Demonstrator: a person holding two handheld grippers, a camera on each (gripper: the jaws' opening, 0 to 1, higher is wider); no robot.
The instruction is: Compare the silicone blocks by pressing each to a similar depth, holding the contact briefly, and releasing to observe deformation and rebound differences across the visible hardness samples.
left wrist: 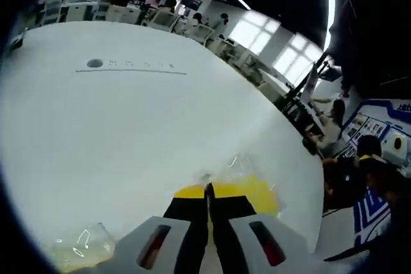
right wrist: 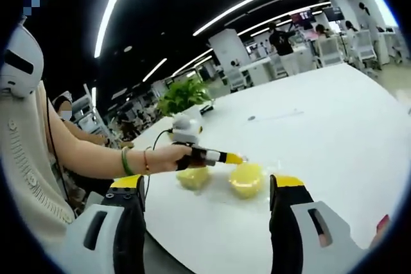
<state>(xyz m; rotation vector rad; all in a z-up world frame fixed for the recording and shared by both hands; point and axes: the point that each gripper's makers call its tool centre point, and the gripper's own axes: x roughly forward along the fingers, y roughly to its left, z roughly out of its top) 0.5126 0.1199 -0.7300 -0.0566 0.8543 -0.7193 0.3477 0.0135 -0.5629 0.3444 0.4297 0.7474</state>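
My left gripper [left wrist: 209, 189] is shut, its yellow-tipped jaws closed together with the tips down on a yellow silicone block [left wrist: 257, 192] in clear wrapping. A second yellow block [left wrist: 80, 251] lies at the lower left. In the right gripper view a hand holds the left gripper [right wrist: 235, 158], whose tip touches the top of the right-hand block [right wrist: 247, 180]. The other block [right wrist: 194, 178] sits beside it, to the left. My right gripper [right wrist: 207, 184] hovers short of both blocks, open wide, with nothing between its jaws.
Both blocks rest on a large white table [left wrist: 128, 133] with a round grey mark [left wrist: 95, 63] far off. A person's forearm with a green bracelet [right wrist: 125, 160] reaches in from the left. A potted plant [right wrist: 186, 96] stands behind the blocks. Desks and people are in the background.
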